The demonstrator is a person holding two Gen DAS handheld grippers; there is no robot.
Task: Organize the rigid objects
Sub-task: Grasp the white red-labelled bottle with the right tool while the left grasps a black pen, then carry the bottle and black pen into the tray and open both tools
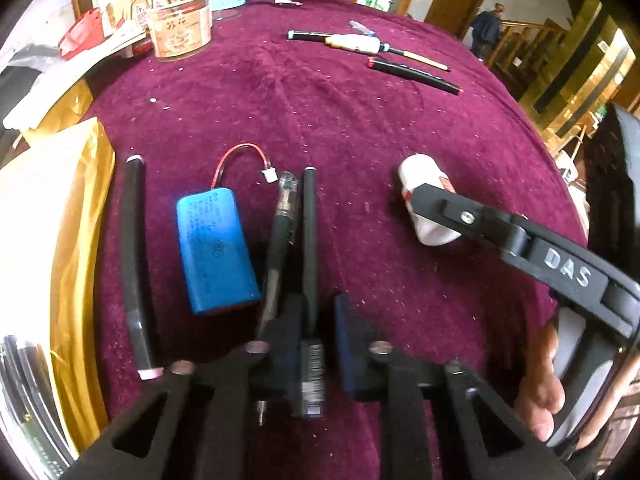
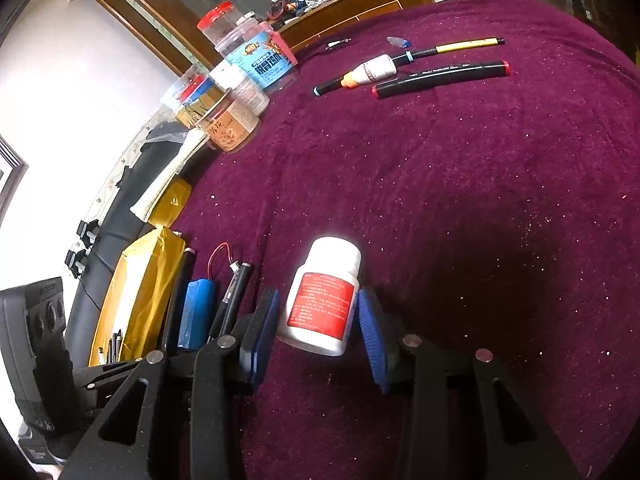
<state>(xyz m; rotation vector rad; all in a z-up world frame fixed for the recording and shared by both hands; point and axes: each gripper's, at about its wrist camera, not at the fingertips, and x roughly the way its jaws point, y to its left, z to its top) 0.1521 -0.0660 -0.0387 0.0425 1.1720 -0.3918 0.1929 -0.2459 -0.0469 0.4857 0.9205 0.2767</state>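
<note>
White pill bottle (image 2: 322, 294) with a red label is lying on the maroon velvet tablecloth (image 2: 460, 184), sitting between the blue pads (image 2: 372, 340) of the right gripper (image 2: 316, 340); the jaws are spread on either side of it, and whether the pads are touching the bottle cannot be told. In the left wrist view, the left gripper (image 1: 322, 350) is pinching a black marker (image 1: 309, 240) against its left pad (the right pad is standing slightly apart from the barrel). Just left of that marker, a black gel pen (image 1: 278, 240) with a clear cap, a blue battery pack (image 1: 216, 250) with red and black leads, and another black marker (image 1: 134, 264) are lying side by side in a row, near a yellow padded envelope (image 1: 48, 248). Across the cloth, well apart, more markers (image 2: 440, 78) and plastic jars (image 2: 232, 128) are resting.
</note>
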